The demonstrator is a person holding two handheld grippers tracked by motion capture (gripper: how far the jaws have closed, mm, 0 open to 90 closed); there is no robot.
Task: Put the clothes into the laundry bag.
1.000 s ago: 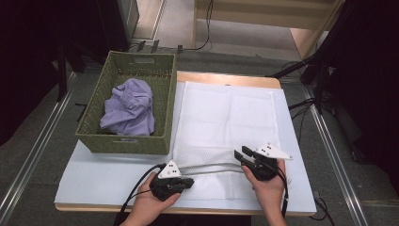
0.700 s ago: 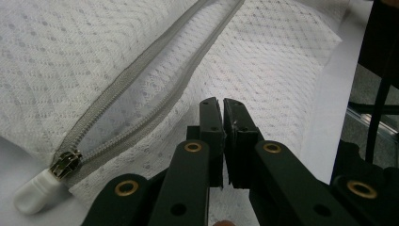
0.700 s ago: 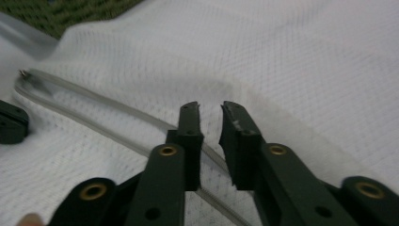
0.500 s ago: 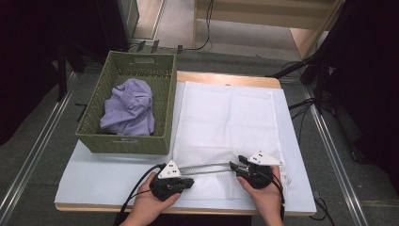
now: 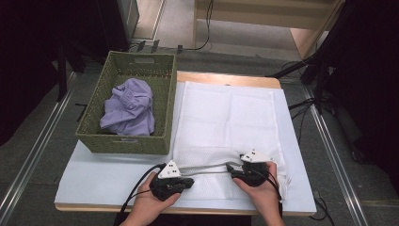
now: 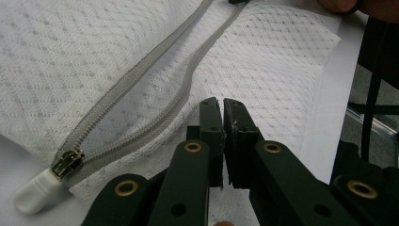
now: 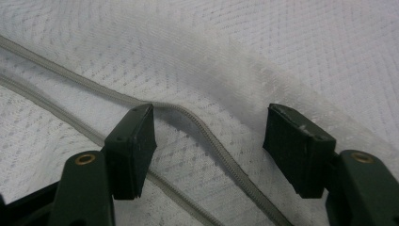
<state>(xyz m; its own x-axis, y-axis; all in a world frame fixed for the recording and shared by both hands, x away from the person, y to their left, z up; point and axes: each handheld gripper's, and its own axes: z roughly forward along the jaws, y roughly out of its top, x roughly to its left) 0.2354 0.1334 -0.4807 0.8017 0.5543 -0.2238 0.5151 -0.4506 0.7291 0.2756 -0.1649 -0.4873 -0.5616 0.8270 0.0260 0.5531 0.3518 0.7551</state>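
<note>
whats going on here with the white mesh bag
A person works two hand-held grippers on the open zipper of a white mesh laundry bag lying flat on the table. The left gripper is shut near the zipper pull; whether it pinches mesh is unclear. The right gripper has just been opening, its jaws straddling one zipper edge without pressing it. A lilac garment sits in the green basket.

A white mesh laundry bag (image 5: 226, 122) lies flat on the worktop, just right of the basket, its zipped edge nearest the person. The grey zipper (image 6: 155, 101) stands open, its two rows of teeth parted and bowed. The metal slider with a white rubber pull (image 6: 44, 181) sits at the left end
</note>
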